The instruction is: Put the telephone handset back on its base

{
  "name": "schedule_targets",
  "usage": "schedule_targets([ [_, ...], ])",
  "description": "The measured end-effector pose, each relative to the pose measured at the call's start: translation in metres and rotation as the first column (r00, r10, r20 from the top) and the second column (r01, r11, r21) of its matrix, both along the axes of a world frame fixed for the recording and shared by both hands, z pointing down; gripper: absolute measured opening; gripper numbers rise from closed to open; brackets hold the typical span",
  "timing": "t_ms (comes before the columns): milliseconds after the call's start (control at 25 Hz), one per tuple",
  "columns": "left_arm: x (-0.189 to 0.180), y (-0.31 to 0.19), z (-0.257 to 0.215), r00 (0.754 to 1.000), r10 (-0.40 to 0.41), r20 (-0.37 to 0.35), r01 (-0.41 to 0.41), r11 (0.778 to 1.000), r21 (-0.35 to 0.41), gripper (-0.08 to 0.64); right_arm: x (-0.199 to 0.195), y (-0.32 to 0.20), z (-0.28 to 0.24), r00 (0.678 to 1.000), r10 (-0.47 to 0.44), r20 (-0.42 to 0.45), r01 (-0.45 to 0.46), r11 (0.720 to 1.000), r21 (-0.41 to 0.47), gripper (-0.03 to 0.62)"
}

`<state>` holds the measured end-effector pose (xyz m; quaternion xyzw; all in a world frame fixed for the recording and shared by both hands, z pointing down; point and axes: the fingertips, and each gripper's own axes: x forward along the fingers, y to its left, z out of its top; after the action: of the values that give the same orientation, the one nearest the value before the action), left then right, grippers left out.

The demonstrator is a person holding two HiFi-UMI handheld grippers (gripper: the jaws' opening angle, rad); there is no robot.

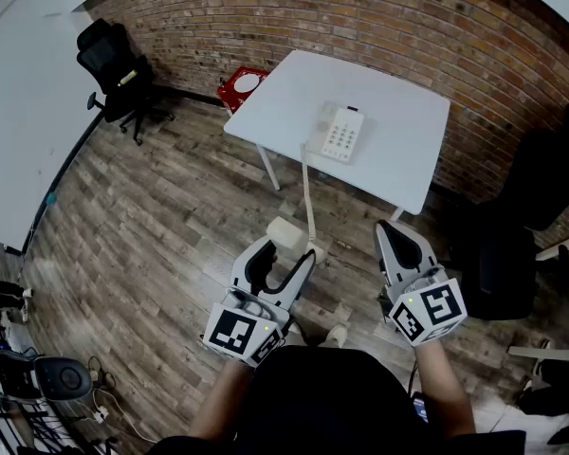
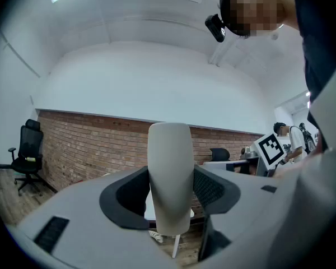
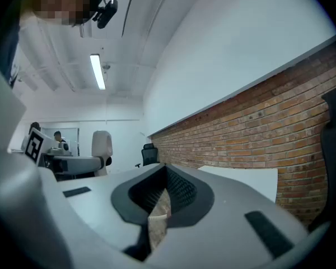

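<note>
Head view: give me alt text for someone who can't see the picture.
The left gripper holds a cream telephone handset over a wood floor, its coiled cord running to the phone base on a white table by a brick wall. The right gripper is beside it, jaws together and empty.

One left gripper (image 1: 283, 252), one right gripper (image 1: 392, 228), one handset (image 1: 286, 234), one telephone base (image 1: 342, 133), one tabletop (image 1: 408, 150) and two black office chairs (image 1: 119, 69) were there.
</note>
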<state>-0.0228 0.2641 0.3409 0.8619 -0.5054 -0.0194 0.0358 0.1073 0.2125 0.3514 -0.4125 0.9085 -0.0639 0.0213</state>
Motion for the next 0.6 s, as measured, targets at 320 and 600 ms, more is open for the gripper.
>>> schedule_targets([
  [320,0.0044,0.0006,0.0025,1.0,-0.008,0.008,0.008,1.0,-0.01,0.245,-0.0008,0.0064,0.0012,0.999,-0.044,0.032,0.044,0.999,0.001,0.012],
  [600,0.0109,-0.003,0.0069,0.999,-0.026,0.025,0.027,1.0,-0.016,0.245,0.0051,0.0011,0.0078,0.998,-0.057,0.033,0.058,0.998,-0.011,0.012],
])
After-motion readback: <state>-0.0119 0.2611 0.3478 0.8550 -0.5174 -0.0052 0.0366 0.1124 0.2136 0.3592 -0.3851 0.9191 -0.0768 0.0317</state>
